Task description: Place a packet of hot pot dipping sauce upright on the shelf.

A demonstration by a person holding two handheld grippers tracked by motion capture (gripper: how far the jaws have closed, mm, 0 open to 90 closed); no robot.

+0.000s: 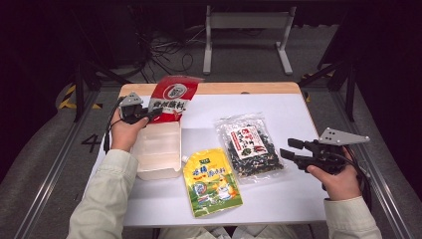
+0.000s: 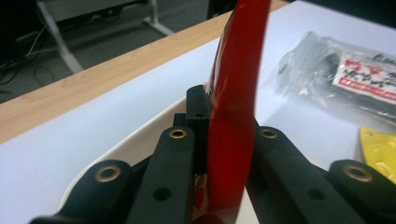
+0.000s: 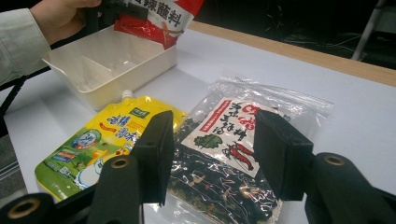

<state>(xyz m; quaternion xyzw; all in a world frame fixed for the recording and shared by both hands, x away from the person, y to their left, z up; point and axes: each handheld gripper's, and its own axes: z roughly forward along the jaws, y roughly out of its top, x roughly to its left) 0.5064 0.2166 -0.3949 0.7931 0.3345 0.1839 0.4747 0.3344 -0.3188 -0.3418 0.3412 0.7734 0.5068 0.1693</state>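
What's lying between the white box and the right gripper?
Two flat packs: the yellow pouch beside the white box, then the seaweed bag nearer the open right gripper, clearest in the high view.

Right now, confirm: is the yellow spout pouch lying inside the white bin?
No, the yellow spout pouch lies flat on the table beside the white bin.

In the left gripper view the red packet [image 2: 233, 107] runs past the top edge, its print unseen.

Pale green sleeves [image 1: 102, 199] — black fingers [image 3: 156, 149], brass-ringed screws, grey three-cornered plates.
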